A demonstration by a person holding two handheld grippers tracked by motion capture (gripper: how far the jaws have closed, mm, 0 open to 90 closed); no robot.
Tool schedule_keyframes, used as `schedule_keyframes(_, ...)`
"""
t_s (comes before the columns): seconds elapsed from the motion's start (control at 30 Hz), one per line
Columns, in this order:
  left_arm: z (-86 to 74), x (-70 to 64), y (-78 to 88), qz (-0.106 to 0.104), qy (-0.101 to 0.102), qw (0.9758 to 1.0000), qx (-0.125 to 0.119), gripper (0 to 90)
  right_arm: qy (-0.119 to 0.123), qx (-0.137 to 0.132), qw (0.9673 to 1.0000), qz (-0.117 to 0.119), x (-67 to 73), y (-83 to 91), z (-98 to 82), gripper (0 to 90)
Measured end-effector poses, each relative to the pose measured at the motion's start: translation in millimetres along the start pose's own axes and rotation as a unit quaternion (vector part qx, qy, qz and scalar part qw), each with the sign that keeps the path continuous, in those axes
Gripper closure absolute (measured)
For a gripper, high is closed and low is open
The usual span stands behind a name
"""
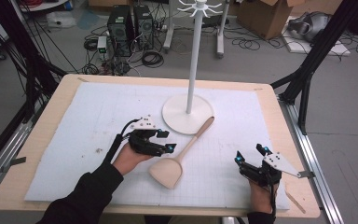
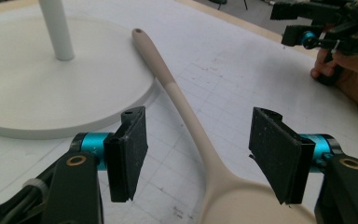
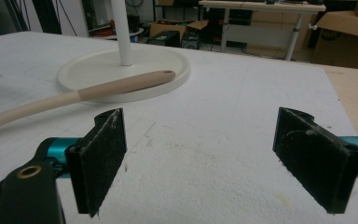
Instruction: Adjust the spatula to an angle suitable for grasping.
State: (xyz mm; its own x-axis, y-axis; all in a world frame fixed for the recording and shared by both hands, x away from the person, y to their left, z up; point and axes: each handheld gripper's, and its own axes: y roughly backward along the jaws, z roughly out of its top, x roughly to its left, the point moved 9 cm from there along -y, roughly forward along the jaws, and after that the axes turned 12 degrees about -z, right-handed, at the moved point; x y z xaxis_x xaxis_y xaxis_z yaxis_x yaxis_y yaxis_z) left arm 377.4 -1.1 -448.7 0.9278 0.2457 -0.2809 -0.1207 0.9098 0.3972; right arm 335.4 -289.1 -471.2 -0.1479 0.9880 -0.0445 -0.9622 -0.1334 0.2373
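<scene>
A pale wooden spatula [image 1: 179,156] lies on the white mat, its handle tip resting on the round base of a white stand [image 1: 188,113]. My left gripper [image 1: 167,141] hovers open just left of the spatula's neck; in the left gripper view the handle [image 2: 193,122] runs between the two spread pads [image 2: 133,151]. My right gripper [image 1: 250,154] stands open near the front right of the mat, nothing between its jaws. In the right gripper view the spatula handle [image 3: 98,91] and stand base [image 3: 126,65] lie farther off to the left.
The white stand's pole [image 1: 195,56] rises from the mat's far middle, with hooks at the top. The wooden table edge [image 1: 303,196] runs close to the right hand. Computers, cables and cardboard boxes sit on the floor beyond the table.
</scene>
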Motion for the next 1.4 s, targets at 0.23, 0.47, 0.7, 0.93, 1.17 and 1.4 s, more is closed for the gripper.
schedule_keyframes(0.23,-7.3,0.9,-25.4,-0.005,0.012,0.9988,0.047,38.3,-0.001,0.004,1.0000,0.000,0.5,0.0,-0.5,16.1)
schedule_keyframes(0.47,-13.0,1.4,-51.5,0.005,0.021,0.9943,0.104,44.2,0.000,0.004,1.0000,-0.001,0.1,-0.2,-0.6,16.1)
schedule_keyframes(0.7,-20.8,6.5,-62.4,0.033,0.022,0.9892,0.141,51.2,0.000,0.003,1.0000,0.000,0.2,-0.1,-0.5,16.1)
schedule_keyframes(0.93,-23.3,8.7,-64.3,0.047,0.019,0.9865,0.156,55.6,0.000,0.003,1.0000,-0.001,0.3,-0.1,-0.6,16.1)
schedule_keyframes(1.17,-23.9,6.6,-66.0,0.046,0.017,0.9844,0.169,60.8,0.000,0.003,1.0000,-0.002,0.2,-0.3,-0.5,16.2)
schedule_keyframes(1.4,-24.6,5.2,-66.8,0.044,0.021,0.9832,0.176,65.2,0.002,0.003,1.0000,-0.004,0.2,-0.7,-0.3,16.2)
